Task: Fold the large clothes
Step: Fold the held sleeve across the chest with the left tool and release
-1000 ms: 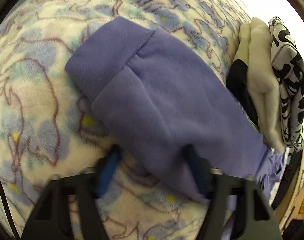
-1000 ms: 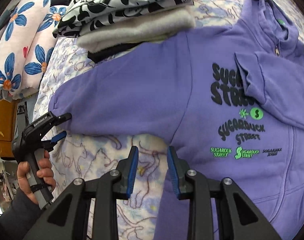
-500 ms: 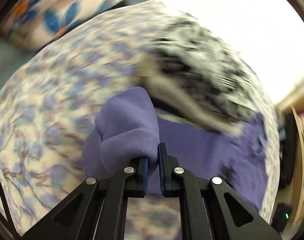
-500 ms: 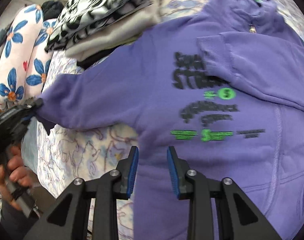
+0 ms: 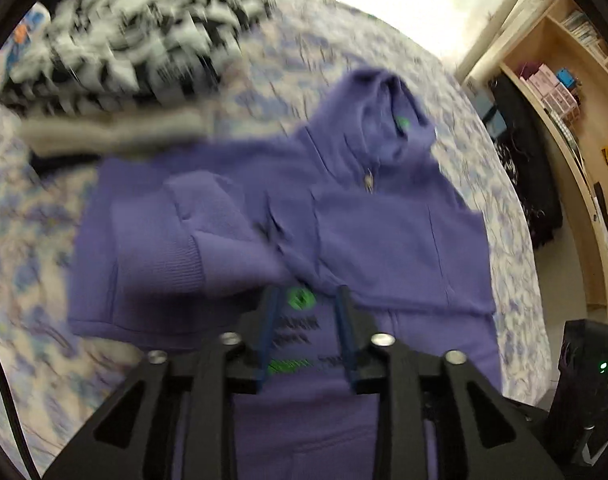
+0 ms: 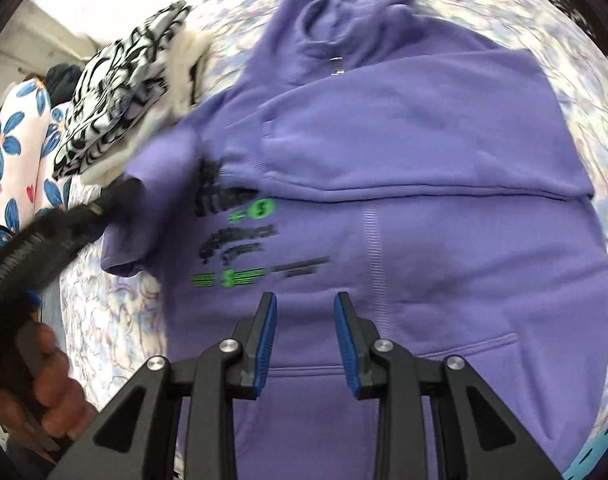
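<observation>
A purple zip hoodie (image 5: 383, 240) with black and green print lies face up on the bed, hood far from me. Its right sleeve (image 6: 403, 152) is folded across the chest. The other sleeve's ribbed cuff (image 5: 172, 248) now hangs over the chest on the left, blurred by motion. My left gripper (image 5: 307, 308) is just beside that cuff with its jaws opening; only the green print shows between the pads. In the right wrist view the left gripper (image 6: 64, 232) shows blurred in a hand (image 6: 48, 364). My right gripper (image 6: 305, 320) hovers open over the hoodie's (image 6: 443, 260) lower front, holding nothing.
A stack of folded clothes (image 5: 124, 40), black-and-white print on top, sits on the floral blanket (image 5: 24, 320) left of the hood. Flowered pillows (image 6: 20, 140) lie beyond it. Wooden shelves (image 5: 563, 80) and a black device (image 5: 583, 360) stand off the bed's right side.
The left gripper shut on the sleeve cuff, lifted it and swung it over the hoodie's chest, and its jaws have now parted. The right gripper slid from the blanket over the hoodie's front, still open.
</observation>
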The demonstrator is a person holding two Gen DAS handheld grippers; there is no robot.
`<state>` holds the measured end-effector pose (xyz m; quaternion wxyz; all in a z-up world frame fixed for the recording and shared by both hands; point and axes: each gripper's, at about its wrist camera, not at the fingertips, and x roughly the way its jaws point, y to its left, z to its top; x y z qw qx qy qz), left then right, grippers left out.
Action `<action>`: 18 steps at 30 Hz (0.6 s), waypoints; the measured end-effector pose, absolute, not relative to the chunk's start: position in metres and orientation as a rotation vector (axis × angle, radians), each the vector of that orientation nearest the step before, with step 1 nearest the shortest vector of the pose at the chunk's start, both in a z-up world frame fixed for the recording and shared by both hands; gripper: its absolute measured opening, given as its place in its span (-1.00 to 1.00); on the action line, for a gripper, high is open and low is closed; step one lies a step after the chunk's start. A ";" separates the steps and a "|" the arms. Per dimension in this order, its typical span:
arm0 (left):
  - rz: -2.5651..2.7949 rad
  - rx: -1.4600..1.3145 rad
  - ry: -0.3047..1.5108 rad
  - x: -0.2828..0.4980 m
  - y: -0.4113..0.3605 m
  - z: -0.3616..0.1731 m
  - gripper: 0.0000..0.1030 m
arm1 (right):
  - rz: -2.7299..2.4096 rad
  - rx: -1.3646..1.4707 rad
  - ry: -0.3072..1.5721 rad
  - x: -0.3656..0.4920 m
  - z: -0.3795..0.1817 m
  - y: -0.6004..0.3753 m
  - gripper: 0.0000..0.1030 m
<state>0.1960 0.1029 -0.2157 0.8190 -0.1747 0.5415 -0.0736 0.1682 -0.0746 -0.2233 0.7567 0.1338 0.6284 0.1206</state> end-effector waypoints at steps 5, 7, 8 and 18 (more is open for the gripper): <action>-0.133 -0.402 1.183 0.182 0.104 -0.224 0.31 | 0.294 0.288 1.348 0.168 -0.224 -0.087 -0.12; -0.116 -0.407 1.187 0.176 0.113 -0.223 0.31 | 0.316 0.278 1.335 0.168 -0.222 -0.085 -0.11; -0.106 -0.406 1.188 0.173 0.119 -0.222 0.31 | 0.334 0.267 1.326 0.169 -0.220 -0.082 -0.11; 0.049 -0.419 1.195 0.132 0.190 -0.215 0.31 | 0.513 0.110 1.229 0.181 -0.200 -0.015 -0.11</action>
